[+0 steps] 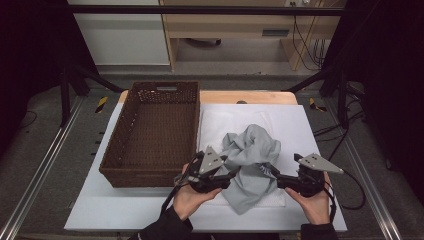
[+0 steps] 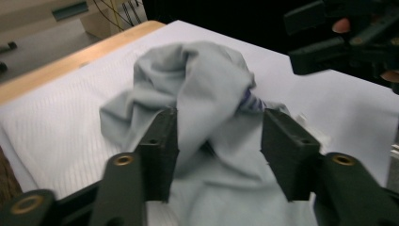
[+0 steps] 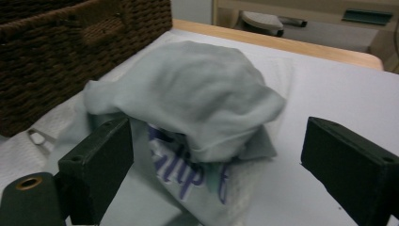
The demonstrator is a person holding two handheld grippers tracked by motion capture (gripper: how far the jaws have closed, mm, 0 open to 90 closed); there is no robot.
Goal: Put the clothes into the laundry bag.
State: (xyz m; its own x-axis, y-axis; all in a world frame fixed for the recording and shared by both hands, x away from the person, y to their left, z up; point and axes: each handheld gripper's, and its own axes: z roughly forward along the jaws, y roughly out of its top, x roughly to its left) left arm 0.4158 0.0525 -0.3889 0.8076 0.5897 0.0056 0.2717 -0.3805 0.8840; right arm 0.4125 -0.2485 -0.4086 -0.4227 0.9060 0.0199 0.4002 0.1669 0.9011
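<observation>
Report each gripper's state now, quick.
Left gripper: open, jaws astride a fold of the grey garment, not pinching it.
Right gripper: open wide at the garment's edge, holding nothing.

I work at a table (image 1: 150, 215) laid with a white sheet, its wooden edge (image 1: 250, 96) bare along the far side. Grey floor (image 1: 45, 150) runs around it, crossed by metal rails (image 1: 35, 185) left and right, with yellow-and-black tape (image 1: 101, 103) near the far corners. Beyond stand a white cabinet (image 1: 120, 35) and a pale wooden desk (image 1: 235, 25); black cables (image 1: 310, 45) hang at its right. Both sides fall into darkness, and a black bar (image 1: 200, 10) crosses overhead.
</observation>
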